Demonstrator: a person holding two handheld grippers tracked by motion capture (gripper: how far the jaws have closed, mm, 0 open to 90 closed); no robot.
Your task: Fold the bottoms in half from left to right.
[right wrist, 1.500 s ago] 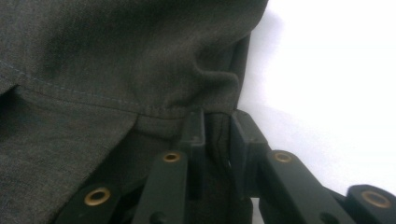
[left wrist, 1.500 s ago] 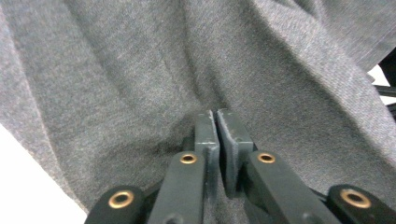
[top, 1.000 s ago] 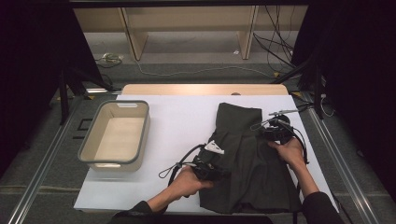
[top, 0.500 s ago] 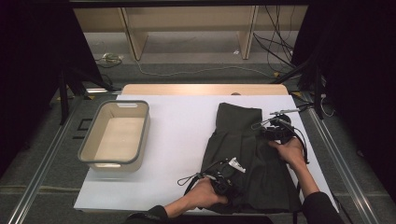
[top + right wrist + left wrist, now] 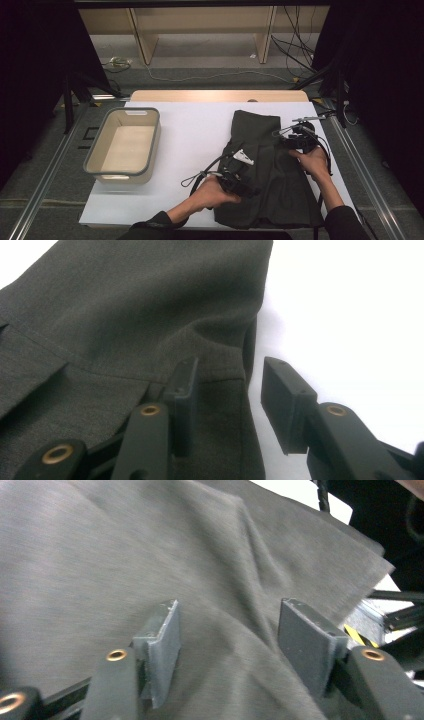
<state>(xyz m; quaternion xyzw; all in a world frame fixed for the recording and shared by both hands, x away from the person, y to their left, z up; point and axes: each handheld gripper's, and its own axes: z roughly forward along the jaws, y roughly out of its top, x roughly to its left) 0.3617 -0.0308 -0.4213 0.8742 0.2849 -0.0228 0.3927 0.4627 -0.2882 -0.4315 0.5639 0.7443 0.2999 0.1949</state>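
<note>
A dark grey garment (image 5: 267, 170) lies folded on the white table (image 5: 195, 135), well to the right of the grey tub (image 5: 125, 145). The left gripper (image 5: 227, 640) rests on its near-left part; its jaws have just been opening and stand apart over loose cloth. The right gripper (image 5: 227, 390) sits at the garment's right edge, jaws apart astride the hem, not pinching.

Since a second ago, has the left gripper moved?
Yes. The left gripper dropped toward the near table edge, then came partway back, so it sits slightly nearer than before on the dark garment. Its jaws have just been opening.
</note>
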